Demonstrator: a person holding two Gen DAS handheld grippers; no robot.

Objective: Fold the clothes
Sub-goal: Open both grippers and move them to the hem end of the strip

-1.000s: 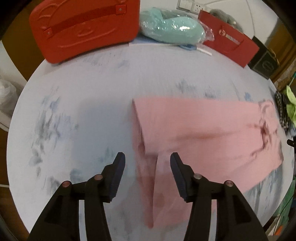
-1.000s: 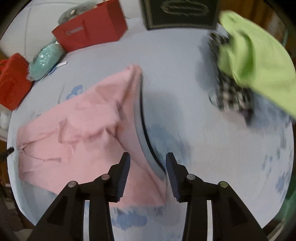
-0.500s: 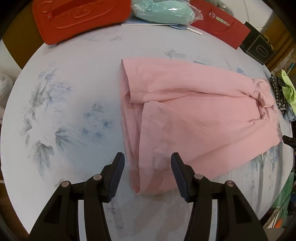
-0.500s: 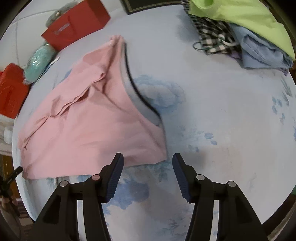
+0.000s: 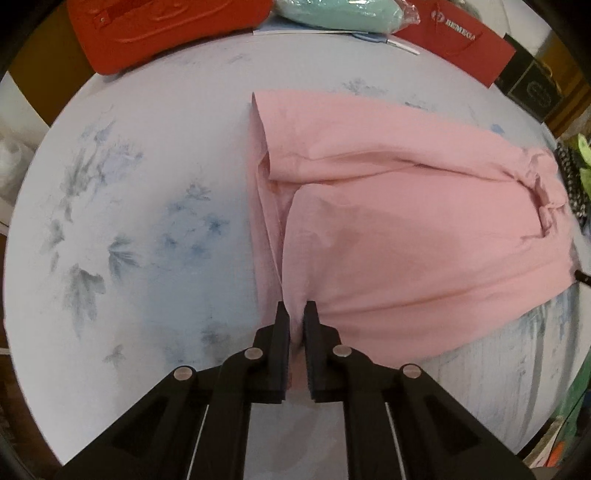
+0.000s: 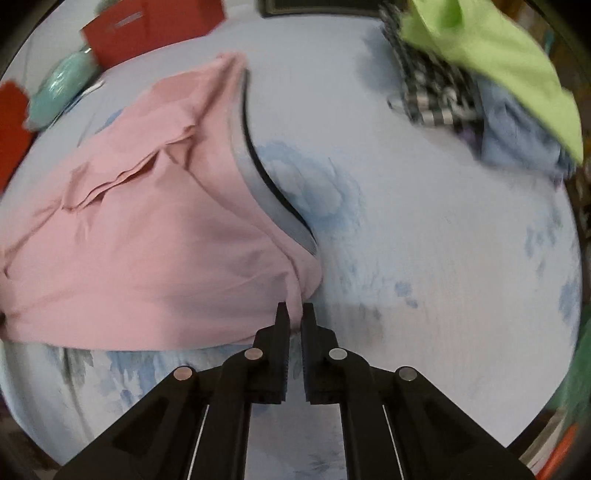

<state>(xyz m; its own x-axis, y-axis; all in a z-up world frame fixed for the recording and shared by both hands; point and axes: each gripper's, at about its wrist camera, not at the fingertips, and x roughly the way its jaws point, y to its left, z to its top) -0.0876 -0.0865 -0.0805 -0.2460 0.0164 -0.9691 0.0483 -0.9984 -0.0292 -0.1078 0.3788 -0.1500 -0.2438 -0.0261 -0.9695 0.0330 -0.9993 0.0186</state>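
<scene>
A pink garment (image 5: 406, 229) lies partly folded on a round table with a pale blue floral cloth (image 5: 147, 221). My left gripper (image 5: 296, 310) is shut on the garment's near left corner. In the right wrist view the same pink garment (image 6: 147, 240) spreads to the left, with a grey, dark-edged band along its right side. My right gripper (image 6: 294, 312) is shut on its near right corner, which is pulled up into a small peak.
A red bag (image 5: 166, 29), a teal bundle in plastic (image 5: 340, 13), a red paper bag (image 5: 458, 48) and a dark box (image 5: 535, 88) stand at the table's far edge. A pile of green, checked and blue clothes (image 6: 480, 85) lies at the far right.
Both grippers have moved onto the near edge of the pink garment and shut on its two near corners. They were open half a second ago.
</scene>
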